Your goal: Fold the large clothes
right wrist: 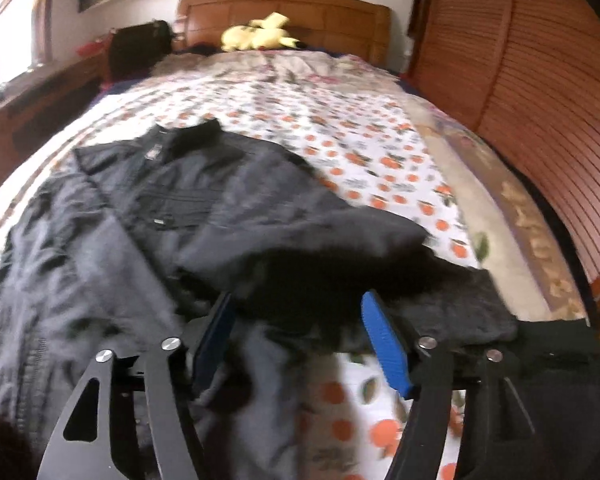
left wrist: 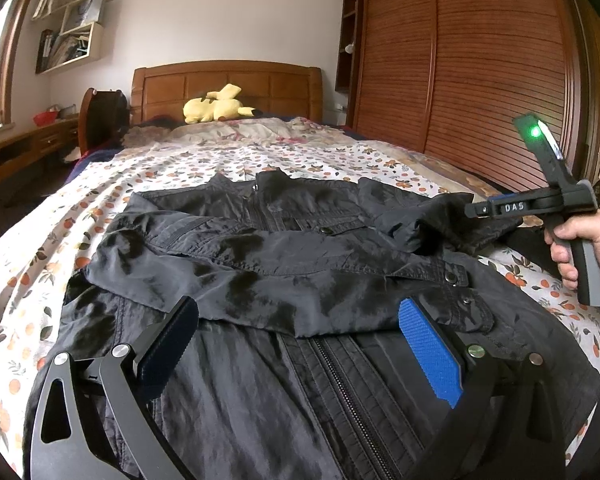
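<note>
A black zip jacket (left wrist: 260,240) lies front up on the floral bed sheet (left wrist: 80,208). One sleeve (left wrist: 300,280) is folded across its chest. My left gripper (left wrist: 298,308) stands open low over the jacket's lower front, its blue pads wide apart on either side of the sleeve's cuff end. In the right wrist view the jacket (right wrist: 204,200) is blurred. My right gripper (right wrist: 296,300) is open at the jacket's right edge, with bunched dark sleeve cloth (right wrist: 320,280) lying between the pads and not pinched. A hand (left wrist: 596,240) holds that gripper's handle (left wrist: 580,260).
A yellow plush toy (left wrist: 216,108) rests against the wooden headboard (left wrist: 228,80). A slatted wooden wardrobe (left wrist: 480,80) runs close along the bed's right side. A desk (left wrist: 28,140) and a dark chair (left wrist: 100,116) stand at the left. Another dark cloth (right wrist: 556,344) lies at the bed's near right.
</note>
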The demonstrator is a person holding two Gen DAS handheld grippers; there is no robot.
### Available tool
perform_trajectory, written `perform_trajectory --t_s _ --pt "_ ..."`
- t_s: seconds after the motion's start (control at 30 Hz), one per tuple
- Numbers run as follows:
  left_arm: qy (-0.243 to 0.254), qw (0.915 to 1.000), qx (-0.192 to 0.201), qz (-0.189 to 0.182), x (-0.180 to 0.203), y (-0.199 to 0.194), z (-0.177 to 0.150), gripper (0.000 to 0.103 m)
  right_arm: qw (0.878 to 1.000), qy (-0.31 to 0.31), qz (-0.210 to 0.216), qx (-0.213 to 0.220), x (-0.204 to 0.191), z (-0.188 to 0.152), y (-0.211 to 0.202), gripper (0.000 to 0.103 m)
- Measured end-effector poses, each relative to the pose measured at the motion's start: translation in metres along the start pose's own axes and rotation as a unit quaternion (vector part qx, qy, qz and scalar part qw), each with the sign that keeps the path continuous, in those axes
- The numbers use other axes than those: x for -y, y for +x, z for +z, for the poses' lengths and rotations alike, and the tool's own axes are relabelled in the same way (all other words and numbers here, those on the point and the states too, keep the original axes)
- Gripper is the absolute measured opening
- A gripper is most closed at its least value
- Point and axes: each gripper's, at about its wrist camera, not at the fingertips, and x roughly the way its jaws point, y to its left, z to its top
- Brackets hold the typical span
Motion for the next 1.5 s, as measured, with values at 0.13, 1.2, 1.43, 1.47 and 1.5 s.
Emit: perform_trajectory --t_s 0.13,1.2,1.43,1.47,1.5 --pt "0.001 1.0 -0.001 0.0 -0.001 0.0 0.001 0.101 0.999 0.002 -0.023 -0.031 0.019 -0.01 0.023 0.068" --pt "-0.001 1.0 0.005 -0.001 -0.005 -0.01 -0.003 0.101 0.969 0.239 -0.01 -0.07 0.097 -0.036 0.074 0.001" --pt "0.0 1.0 0.008 -0.002 -0.008 -0.014 -0.003 0.101 0.982 0.188 -0.019 0.009 0.083 -0.021 0.033 0.0" --pt "0.002 1.0 0.008 -0.001 -0.007 -0.016 -0.003 0.101 0.984 0.176 -0.021 0.024 0.079 -0.014 0.024 0.0" --pt "0.004 1.0 0.008 0.0 -0.007 -0.017 -0.003 0.101 0.985 0.168 -0.022 0.034 0.076 -0.008 0.017 0.0"
